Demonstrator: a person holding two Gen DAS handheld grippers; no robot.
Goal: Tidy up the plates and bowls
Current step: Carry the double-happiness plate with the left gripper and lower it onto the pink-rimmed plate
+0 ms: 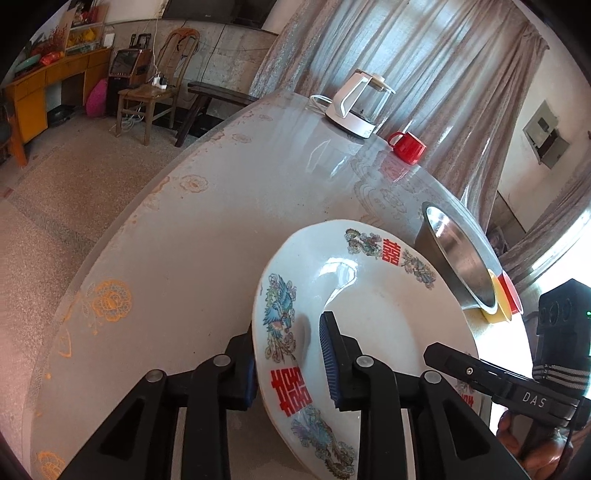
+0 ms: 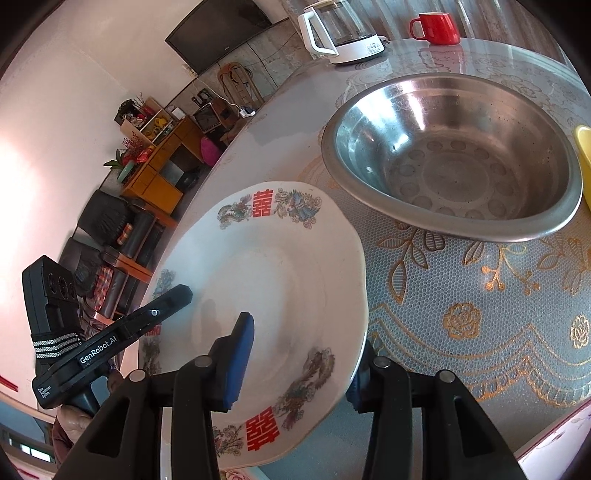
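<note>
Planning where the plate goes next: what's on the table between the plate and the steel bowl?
Nothing: in the right wrist view only bare patterned tablecloth separates the plate from the steel bowl.

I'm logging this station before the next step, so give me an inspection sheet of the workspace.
Surface: round table under a patterned cover.
Job's things: decorated plate held up at a tilt; steel bowl empty on the table; yellow bowl and red bowl beside it.
Clutter: glass kettle, red mug at the far edge.
Grippers: left gripper and right gripper each clamp the plate's rim.
Cables: white kettle cord.
Surroundings: chair, cabinet, curtains, wall TV.
</note>
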